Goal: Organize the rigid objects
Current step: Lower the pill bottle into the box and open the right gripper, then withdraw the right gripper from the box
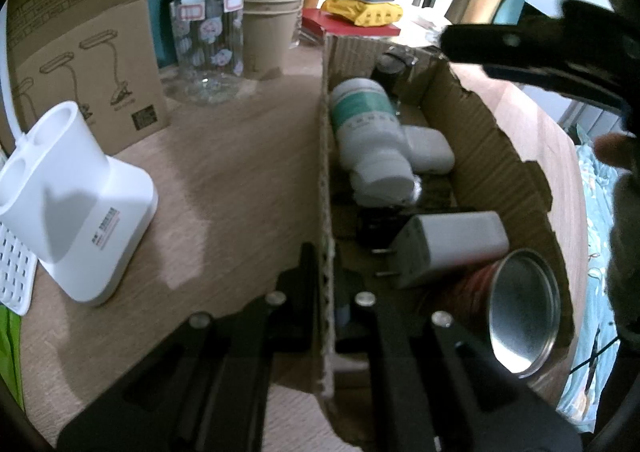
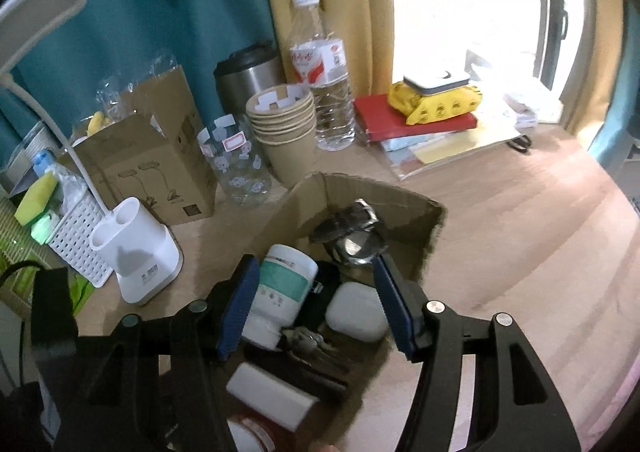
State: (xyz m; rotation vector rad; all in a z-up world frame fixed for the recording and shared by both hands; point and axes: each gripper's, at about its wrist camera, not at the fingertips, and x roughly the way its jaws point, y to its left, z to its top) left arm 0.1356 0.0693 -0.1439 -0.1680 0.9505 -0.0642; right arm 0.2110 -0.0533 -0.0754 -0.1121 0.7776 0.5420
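Observation:
An open cardboard box (image 1: 500,156) (image 2: 360,188) stands on the wooden table. In it lie a white bottle with a teal label (image 1: 368,132) (image 2: 280,292), a white earbud case (image 1: 430,150) (image 2: 356,316), a white charger plug (image 1: 452,248) (image 2: 272,396), a metal tin (image 1: 520,312), keys (image 2: 304,340) and a dark watch (image 2: 352,232). My left gripper (image 1: 326,268) is shut on the box's left wall, one finger on each side. My right gripper (image 2: 315,266) hovers open above the box with nothing between its blue pads (image 2: 240,304).
Left of the box stand a white toothbrush holder (image 1: 76,212) (image 2: 136,252) and a white mesh basket (image 2: 80,236). Behind are a lamp carton (image 2: 160,172), a glass jar (image 2: 236,164), stacked paper cups (image 2: 286,128), a steel tumbler (image 2: 246,76), a water bottle (image 2: 324,84) and a red book (image 2: 400,116).

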